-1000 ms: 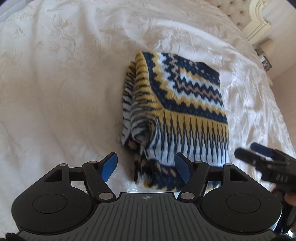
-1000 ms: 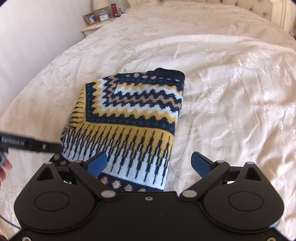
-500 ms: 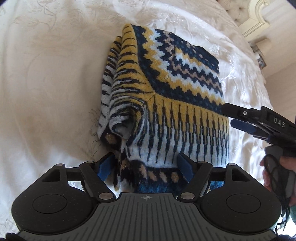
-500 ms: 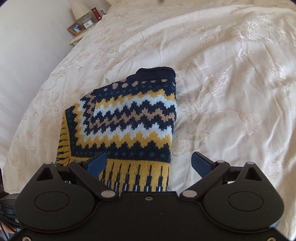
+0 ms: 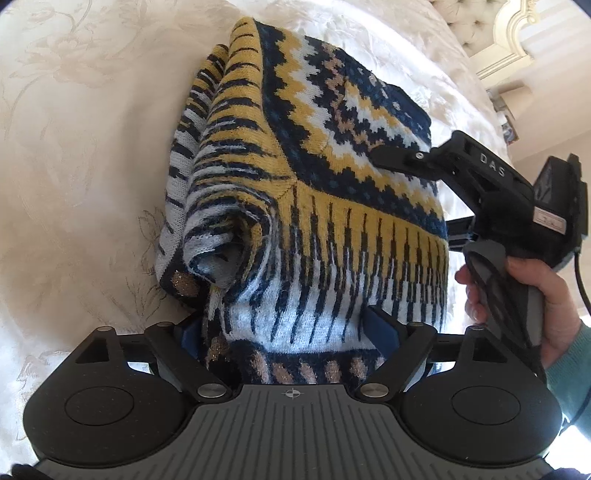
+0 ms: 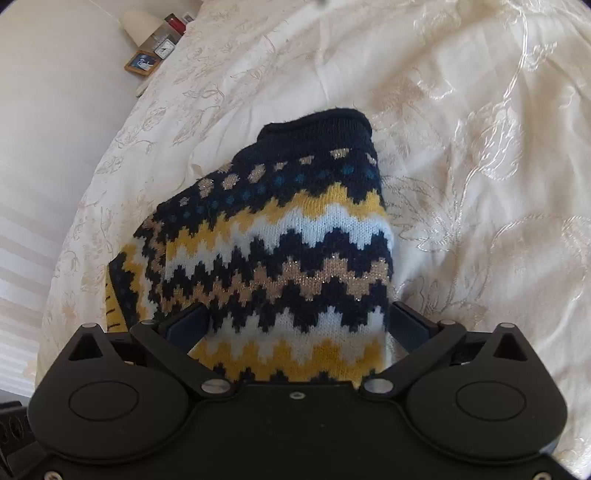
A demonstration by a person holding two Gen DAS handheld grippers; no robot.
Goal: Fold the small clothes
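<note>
A folded knit sweater in navy, yellow and white zigzags lies on the bed. My left gripper is open and low at the sweater's near striped edge, with the fabric bulging between its blue pads. My right gripper is also open and straddles the sweater from its right side, cloth filling the gap between the fingers. In the left wrist view the right tool's black body reaches over the sweater, held by a hand. The sweater's navy collar end points away.
A cream embroidered bedspread surrounds the sweater on all sides. A nightstand with a lamp, clock and picture frame stands beyond the bed's far left edge. A tufted headboard is at the top right.
Both grippers have moved forward and down onto the sweater. Its fabric now sits between each pair of fingers, and the right tool has come across the sweater's right side.
</note>
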